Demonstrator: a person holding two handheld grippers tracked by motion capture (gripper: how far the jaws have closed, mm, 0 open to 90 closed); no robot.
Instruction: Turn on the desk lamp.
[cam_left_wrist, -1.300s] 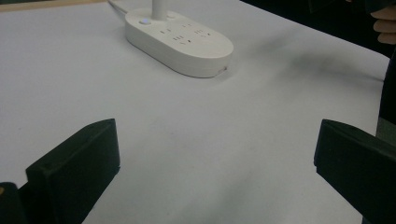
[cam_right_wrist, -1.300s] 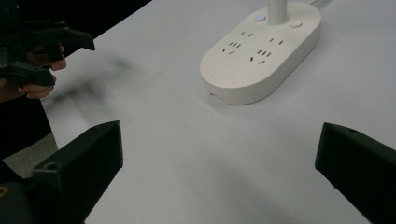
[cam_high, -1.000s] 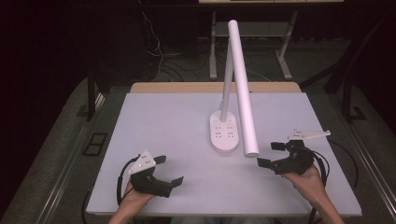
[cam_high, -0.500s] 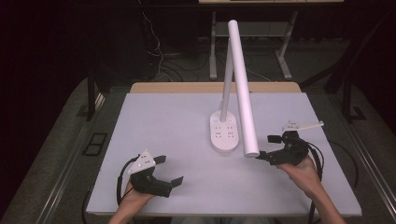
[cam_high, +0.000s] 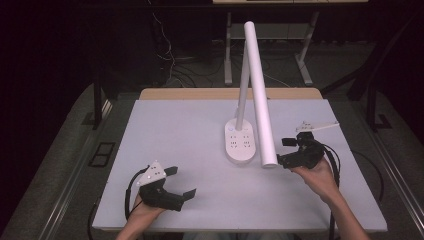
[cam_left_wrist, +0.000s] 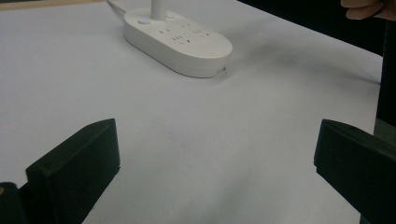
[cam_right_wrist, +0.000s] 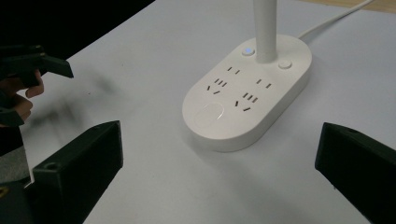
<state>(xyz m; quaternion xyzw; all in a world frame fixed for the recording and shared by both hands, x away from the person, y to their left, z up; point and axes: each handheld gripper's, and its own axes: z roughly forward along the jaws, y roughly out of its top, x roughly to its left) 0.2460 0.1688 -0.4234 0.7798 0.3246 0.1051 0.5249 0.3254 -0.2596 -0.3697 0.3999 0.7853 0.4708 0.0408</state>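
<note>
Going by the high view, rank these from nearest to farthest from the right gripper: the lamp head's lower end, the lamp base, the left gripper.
From the right gripper:
1. Lamp head: its lower end sits just to the gripper's left, almost at the jaws.
2. Lamp base: farther left, past the head's end, mid-table.
3. Left gripper: farthest, at the table's near left.

A white lamp base (cam_right_wrist: 247, 100) with dark socket slots stands on a pale grey table (cam_high: 175, 130); both tools black.

One camera is looking down from above the worktop's (cam_high: 190, 130) near edge. Two tool-mounted cameras are skimming low over it, both facing the lamp base (cam_left_wrist: 180, 44) from opposite sides, close up.
</note>
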